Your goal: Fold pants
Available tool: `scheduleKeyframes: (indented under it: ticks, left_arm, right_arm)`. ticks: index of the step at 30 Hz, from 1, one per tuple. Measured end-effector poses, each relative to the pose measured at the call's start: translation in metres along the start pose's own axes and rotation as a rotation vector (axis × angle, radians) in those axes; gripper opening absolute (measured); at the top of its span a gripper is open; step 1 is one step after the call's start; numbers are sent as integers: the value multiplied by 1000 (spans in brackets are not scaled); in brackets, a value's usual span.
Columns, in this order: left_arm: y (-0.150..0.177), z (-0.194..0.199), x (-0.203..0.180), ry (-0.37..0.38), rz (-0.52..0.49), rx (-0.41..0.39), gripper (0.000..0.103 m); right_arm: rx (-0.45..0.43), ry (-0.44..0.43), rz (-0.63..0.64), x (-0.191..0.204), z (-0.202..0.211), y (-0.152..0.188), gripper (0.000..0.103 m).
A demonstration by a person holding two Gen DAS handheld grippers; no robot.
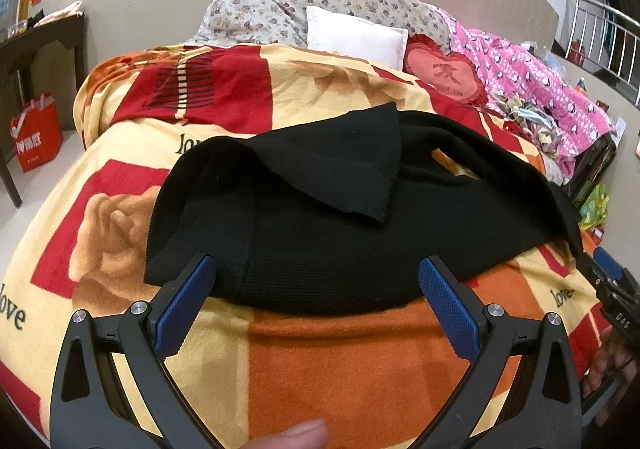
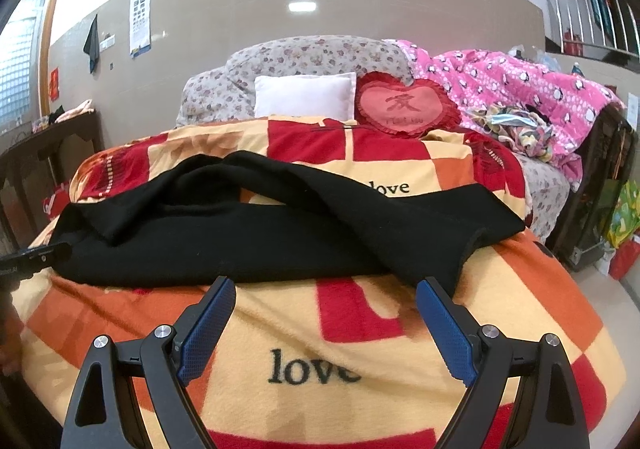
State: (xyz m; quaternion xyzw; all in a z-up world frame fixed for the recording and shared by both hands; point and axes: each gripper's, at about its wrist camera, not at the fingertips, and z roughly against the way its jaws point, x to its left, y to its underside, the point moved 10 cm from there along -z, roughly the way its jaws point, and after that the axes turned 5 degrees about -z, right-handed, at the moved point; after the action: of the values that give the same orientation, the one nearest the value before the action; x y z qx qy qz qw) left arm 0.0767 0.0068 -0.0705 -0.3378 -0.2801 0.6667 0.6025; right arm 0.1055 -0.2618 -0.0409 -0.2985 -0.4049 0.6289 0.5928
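Black knit pants (image 1: pixel 320 233) lie rumpled across the patterned blanket (image 1: pixel 340 361), unfolded. Left gripper (image 1: pixel 316 281) and right gripper (image 2: pixel 326 305) hover wide open, empty. Next: probably grab near edge, straighten.

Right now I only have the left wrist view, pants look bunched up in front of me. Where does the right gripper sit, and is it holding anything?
Observer: The right gripper is open and empty, just short of the near edge of the black pants.
Operator: Is a leg end near it?
Observer: Yes, one leg lies diagonally, and its open cuff ends just beyond the right finger.
Operator: Anything under that leg?
Observer: Only the blanket; it has "love" printed below the gripper.
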Motion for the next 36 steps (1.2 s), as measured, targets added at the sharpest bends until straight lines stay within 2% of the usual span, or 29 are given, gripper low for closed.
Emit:
scheduleKeyframes:
  ticks: [4,7,10,12,18,20,23,25,27,30,33,36]
  left_arm:
    - [5,10,-2,62,7,26,102]
    - [8,28,-10,149,-1,-10,102]
    - [18,36,-13,187,-9,31,102]
    - [18,41,-8,208,8,24,102]
    - [17,41,33,167,197,34,102]
    - [19,39,31,184,213,50,102]
    - [19,37,25,166,181,51,102]
    - [22,34,19,127,156,71,102]
    - [22,33,5,107,100,75,102]
    - [22,30,-5,30,2,46,102]
    - [34,21,-3,19,19,79,102]
    - [33,22,0,13,19,71,102]
  right_arm:
    - [-3,-15,-22,-2,2,-2,90]
    - [-8,-32,-27,-2,4,-2,90]
    - [-4,-40,-33,-3,4,-2,90]
    - [-2,-46,-39,-2,4,-1,90]
    - [-2,-48,-34,-2,4,0,90]
    - [-1,-48,-31,-1,3,0,90]
    - [0,-49,-23,2,3,1,90]
    - [0,-49,-15,4,3,1,90]
    - [1,-47,-12,5,3,1,90]
    - [0,-46,-11,5,2,1,90]
    - [-3,-45,-13,6,3,1,90]
    - [-2,-39,-12,4,3,1,90]
